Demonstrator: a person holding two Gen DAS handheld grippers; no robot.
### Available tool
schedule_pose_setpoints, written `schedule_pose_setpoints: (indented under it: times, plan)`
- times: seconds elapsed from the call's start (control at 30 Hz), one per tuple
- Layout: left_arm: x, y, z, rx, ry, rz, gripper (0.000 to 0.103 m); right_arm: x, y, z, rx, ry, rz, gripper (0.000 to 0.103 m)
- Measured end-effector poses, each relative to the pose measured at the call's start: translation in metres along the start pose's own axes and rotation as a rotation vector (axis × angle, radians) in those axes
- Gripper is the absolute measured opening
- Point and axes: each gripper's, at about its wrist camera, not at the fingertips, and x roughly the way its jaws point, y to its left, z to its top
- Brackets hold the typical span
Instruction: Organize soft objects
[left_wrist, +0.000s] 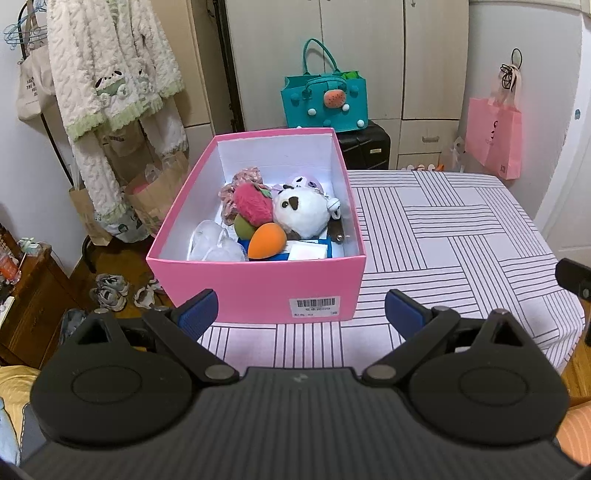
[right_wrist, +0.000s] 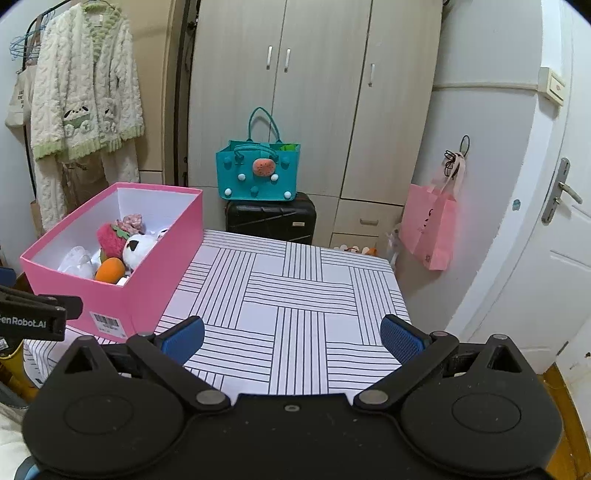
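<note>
Striped cloth covers the table (right_wrist: 295, 280); at its far left stands a pink box (left_wrist: 258, 288) holding the soft toys: a white plush (left_wrist: 301, 212), a red strawberry (left_wrist: 253, 203), an orange sponge (left_wrist: 266, 242); the left gripper (left_wrist: 300, 312) hangs wide and empty just near the box; the right gripper (right_wrist: 291, 338), also wide and empty, is to the right of it over bare cloth.
</note>
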Motion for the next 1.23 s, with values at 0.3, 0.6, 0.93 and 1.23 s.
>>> schedule_pose_setpoints:
  times: [0.3,0.6,0.93,1.23]
  plan:
    - [-0.0002,0.0014,-0.0007,0.000,0.004,-0.012,0.098,-0.0010,-0.0065,-0.0006,0.043,-0.006,-0.001,0.103]
    - [-0.0011,0.0024,-0.0007,-0.006,-0.003,0.000,0.100,0.0006,-0.0073,-0.0027,0.057,0.003,-0.008,0.103]
    - [-0.0038,0.0027,-0.0017,-0.001,-0.018,0.004,0.101,-0.0001,-0.0074,-0.0045,0.058,0.006,-0.014,0.103]
    - [-0.0054,0.0026,-0.0013,-0.002,-0.028,0.005,0.101,-0.0005,-0.0073,-0.0043,0.058,0.002,-0.013,0.103]
